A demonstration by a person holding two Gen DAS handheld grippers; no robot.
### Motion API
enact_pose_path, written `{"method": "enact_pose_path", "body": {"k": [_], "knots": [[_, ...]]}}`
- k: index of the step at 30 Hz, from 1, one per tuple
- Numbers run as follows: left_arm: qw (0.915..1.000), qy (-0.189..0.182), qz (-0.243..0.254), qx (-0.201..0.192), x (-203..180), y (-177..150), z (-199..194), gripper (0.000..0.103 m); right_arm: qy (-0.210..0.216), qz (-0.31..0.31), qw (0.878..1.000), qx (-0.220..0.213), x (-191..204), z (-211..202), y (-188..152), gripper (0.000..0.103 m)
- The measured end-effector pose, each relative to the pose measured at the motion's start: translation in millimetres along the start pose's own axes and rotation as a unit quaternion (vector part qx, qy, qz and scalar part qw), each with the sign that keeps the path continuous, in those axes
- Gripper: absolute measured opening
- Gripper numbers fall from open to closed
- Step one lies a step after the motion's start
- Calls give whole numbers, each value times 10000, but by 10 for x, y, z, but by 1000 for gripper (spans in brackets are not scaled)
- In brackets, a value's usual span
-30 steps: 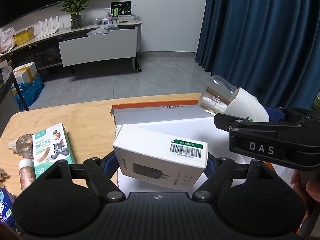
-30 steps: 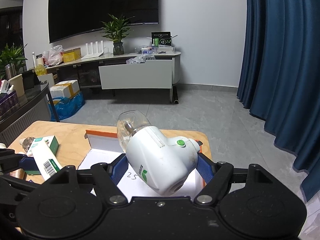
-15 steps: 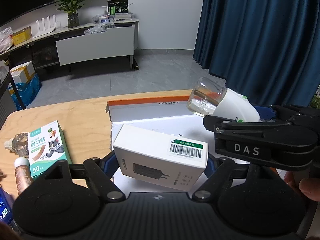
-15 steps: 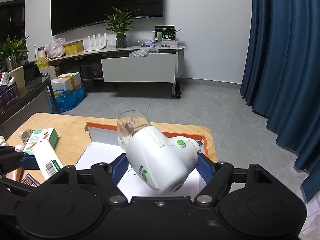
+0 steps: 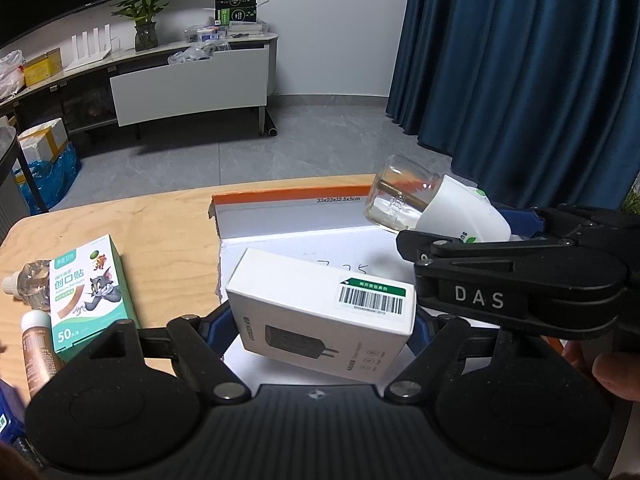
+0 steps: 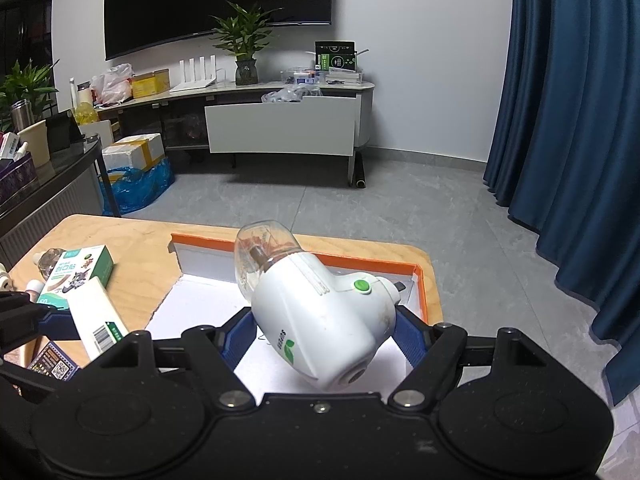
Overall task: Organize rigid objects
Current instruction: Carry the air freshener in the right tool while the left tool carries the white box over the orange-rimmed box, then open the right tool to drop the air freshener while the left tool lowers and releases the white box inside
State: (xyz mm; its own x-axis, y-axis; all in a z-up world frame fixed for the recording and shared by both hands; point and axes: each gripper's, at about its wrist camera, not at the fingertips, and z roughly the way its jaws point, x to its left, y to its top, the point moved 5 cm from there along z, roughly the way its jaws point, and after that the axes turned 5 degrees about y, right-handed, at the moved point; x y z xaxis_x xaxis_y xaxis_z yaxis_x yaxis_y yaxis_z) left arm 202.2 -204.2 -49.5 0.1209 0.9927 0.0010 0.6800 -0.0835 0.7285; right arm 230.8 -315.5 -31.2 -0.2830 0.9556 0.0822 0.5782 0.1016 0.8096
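Left gripper [image 5: 322,322] clamped on white charger box [image 5: 324,312], held tilted above near left part of orange-rimmed tray [image 5: 280,200]. Right gripper [image 6: 324,330] clamped on white nebulizer [image 6: 320,320], clear cup end raised toward tray's far edge. Tray sits at table's [image 5: 152,224] right end. Left view alone shows barcode label on box top and handwriting on tray floor. Right view alone shows nebulizer's green button and tray's far right corner. Bandage box [image 5: 90,288] near table's left edge.
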Motion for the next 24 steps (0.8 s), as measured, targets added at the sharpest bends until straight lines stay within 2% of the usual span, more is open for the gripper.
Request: {"method": "enact_pose_path", "body": {"k": [6, 14, 18, 24], "knots": [[10000, 31, -22, 10, 33, -3, 18, 83, -24, -55, 10000, 25, 11, 17, -16, 88], [10000, 27, -33, 20, 55, 26, 91, 83, -425, -305, 9986, 37, -15, 74, -2, 88], [10000, 37, 44, 17, 26, 59, 151, 83, -485, -250, 9985, 110, -85, 120, -6, 89], [9999, 15, 114, 52, -25, 95, 262, 83, -581, -221, 9980, -106, -154, 16, 52, 93]]}}
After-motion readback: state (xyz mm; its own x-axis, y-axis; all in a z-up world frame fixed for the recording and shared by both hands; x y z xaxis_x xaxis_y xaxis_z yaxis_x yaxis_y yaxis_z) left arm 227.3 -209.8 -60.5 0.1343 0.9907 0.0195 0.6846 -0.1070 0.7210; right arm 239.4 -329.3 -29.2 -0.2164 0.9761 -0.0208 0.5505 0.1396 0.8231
